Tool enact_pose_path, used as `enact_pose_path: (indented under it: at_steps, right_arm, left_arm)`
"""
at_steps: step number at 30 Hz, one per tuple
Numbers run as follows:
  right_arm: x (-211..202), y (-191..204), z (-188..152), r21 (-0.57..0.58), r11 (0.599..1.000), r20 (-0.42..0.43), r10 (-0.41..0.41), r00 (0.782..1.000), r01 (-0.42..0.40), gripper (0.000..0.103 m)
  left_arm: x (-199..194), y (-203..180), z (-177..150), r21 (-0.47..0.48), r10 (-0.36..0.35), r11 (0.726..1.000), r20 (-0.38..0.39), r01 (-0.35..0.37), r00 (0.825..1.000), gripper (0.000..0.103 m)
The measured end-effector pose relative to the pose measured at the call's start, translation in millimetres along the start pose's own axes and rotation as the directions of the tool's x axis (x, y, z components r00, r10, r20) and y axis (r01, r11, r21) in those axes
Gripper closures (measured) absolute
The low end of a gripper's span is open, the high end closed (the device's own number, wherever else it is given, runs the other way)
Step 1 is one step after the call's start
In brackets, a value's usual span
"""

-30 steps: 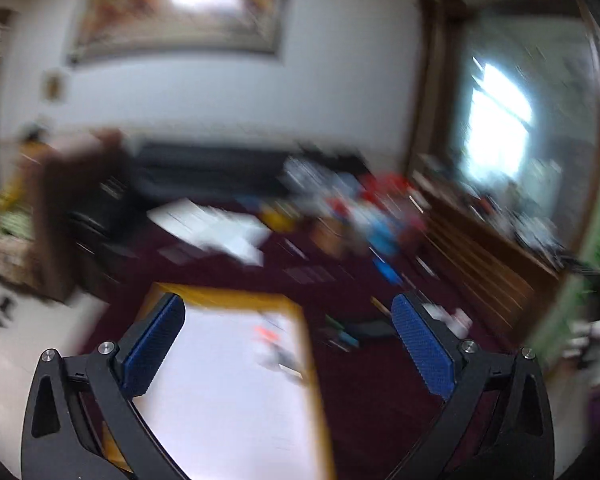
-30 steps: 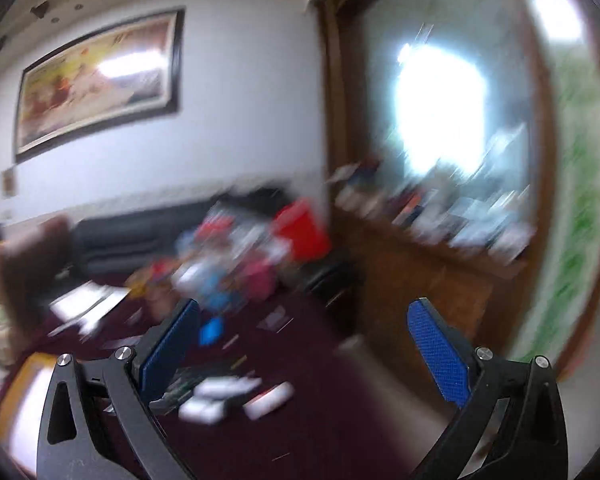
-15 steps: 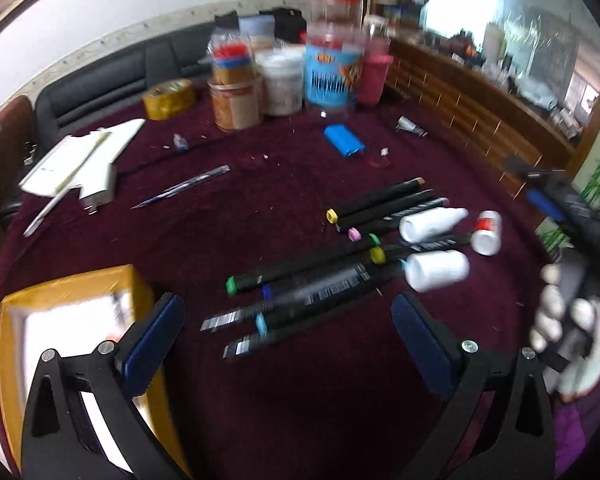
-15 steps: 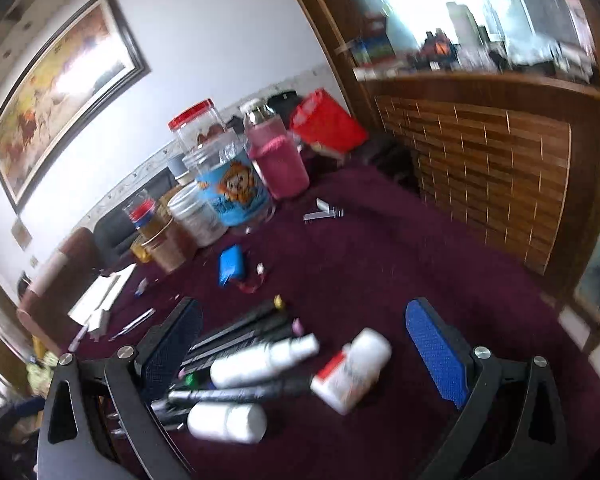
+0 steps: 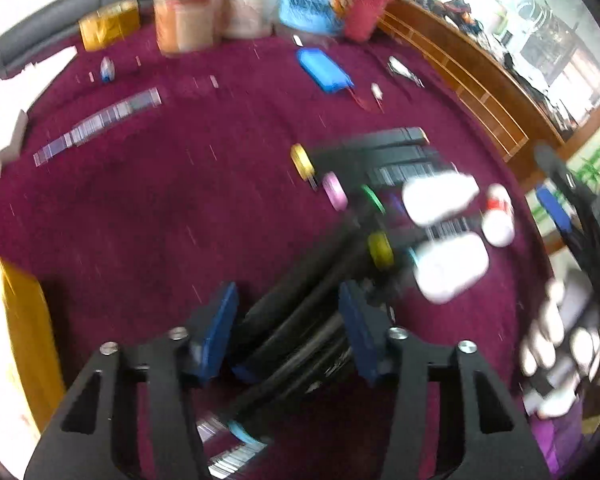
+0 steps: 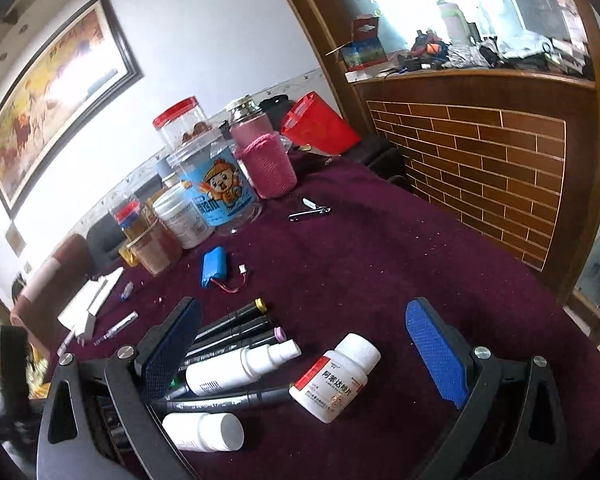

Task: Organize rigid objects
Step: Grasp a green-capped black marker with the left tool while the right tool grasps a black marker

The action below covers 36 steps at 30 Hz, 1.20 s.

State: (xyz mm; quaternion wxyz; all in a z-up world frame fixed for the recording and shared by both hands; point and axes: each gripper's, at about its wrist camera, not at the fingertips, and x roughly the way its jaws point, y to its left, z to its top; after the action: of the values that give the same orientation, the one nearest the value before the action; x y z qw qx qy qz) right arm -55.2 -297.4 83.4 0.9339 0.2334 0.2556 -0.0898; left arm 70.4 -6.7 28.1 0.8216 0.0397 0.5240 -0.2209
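Observation:
Several black marker pens (image 5: 300,320) lie bunched on the maroon tablecloth (image 5: 160,208), also in the right wrist view (image 6: 236,324). My left gripper (image 5: 288,320) is low over them, its blue pads (image 5: 220,328) partly closed on either side of the bundle; the view is blurred. My right gripper (image 6: 304,356) is open above a white spray bottle (image 6: 240,368), a red-labelled pill bottle (image 6: 336,380) and a plain white bottle (image 6: 204,432).
Jars and a pink-sleeved flask (image 6: 264,160) stand at the back, with a blue battery pack (image 6: 214,266) and nail clippers (image 6: 310,212) before them. A yellow-rimmed box (image 5: 16,332) is at left. White papers (image 5: 12,100) lie far left.
Both grippers swung down from facing the room toward the table. My left gripper dropped onto the marker bundle and its jaws narrowed around it. The right gripper moved closer to the bottles.

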Motion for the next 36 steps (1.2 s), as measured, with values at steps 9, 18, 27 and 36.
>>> enact_pose_path:
  at_steps: [9, 18, 27, 36]
  right_arm:
    - [1.4, 16.1, -5.0, -0.1, 0.995, 0.0, -0.001, 1.0, 0.001, 0.003]
    - [10.2, 15.6, -7.5, -0.106, 0.994, -0.033, 0.003, 0.999, -0.007, 0.003]
    - [14.7, 21.6, -12.7, -0.136, 0.99, -0.064, 0.009, 0.998, -0.017, 0.003]
    - [17.7, 20.8, -13.1, -0.152, 0.988, -0.054, -0.032, 0.998, 0.023, 0.003]
  left_arm:
    - [-27.0, -43.4, -67.8, 0.059, -0.054, 0.997, -0.057, 0.057, 0.997, 0.059]
    - [-13.1, -12.8, -35.9, -0.085, 0.001, 0.996, 0.037, 0.002, 0.999, 0.059]
    - [1.1, -32.3, -35.1, 0.03, 0.164, 0.986, 0.076, -0.167, 0.983, 0.053]
    - [3.1, -35.5, -36.2, 0.003, 0.182, 0.983, 0.148, -0.184, 0.972, 0.092]
